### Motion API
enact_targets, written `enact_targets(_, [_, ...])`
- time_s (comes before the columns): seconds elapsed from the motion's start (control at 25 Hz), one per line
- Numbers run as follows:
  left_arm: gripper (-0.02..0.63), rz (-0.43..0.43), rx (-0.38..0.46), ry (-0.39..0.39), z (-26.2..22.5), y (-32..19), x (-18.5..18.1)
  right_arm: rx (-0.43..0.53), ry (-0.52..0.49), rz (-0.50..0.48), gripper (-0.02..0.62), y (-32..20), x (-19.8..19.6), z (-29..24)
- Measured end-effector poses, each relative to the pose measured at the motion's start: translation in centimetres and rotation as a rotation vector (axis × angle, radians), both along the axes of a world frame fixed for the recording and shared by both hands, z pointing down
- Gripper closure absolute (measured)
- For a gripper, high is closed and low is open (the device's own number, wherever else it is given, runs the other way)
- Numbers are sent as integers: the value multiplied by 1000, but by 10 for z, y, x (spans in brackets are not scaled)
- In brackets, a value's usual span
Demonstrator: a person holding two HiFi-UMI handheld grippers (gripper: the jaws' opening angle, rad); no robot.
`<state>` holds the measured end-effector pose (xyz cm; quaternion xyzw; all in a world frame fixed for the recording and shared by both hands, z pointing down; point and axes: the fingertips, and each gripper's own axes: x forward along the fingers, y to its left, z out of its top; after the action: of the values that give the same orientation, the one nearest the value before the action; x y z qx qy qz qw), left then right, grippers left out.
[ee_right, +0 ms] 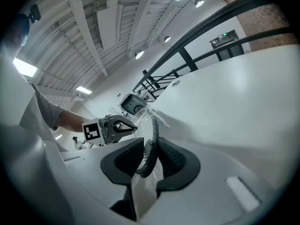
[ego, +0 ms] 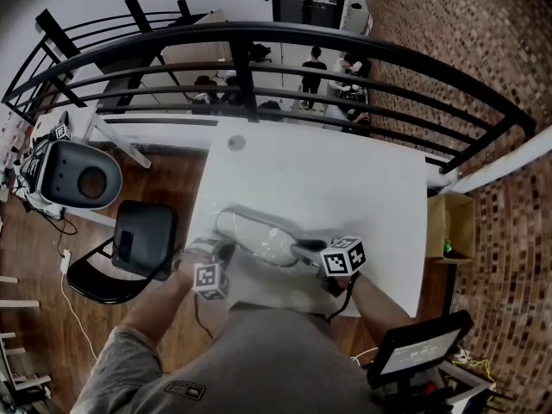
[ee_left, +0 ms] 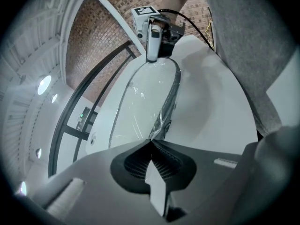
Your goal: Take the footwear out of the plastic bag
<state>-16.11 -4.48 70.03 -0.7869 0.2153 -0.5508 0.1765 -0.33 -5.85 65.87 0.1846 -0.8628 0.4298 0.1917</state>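
The left gripper [ee_left: 151, 142] was clenched, its jaws together on a pinch of the bag's [ego: 259, 235] film at one end. The right gripper [ee_right: 151, 142] was clamped on the dark rim of the footwear [ee_left: 140, 97] at the opposite end, with film caught beside the rim between the pads. The footwear, pale with a dark edge, was inside the clear bag, which lay stretched between the two grippers. The bag rested on the white worktop [ego: 345, 171], near its front edge, just before the person. A black chair [ego: 138, 240] stood left of the worktop on the wood floor. A black railing [ego: 259, 37] ran beyond the far edge.
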Motion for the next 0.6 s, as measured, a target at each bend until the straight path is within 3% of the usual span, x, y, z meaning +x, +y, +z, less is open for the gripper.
enact_targets(0.6, [603,28,43,2,-3,-9,10,-16,-24,6,505,10,38,-8])
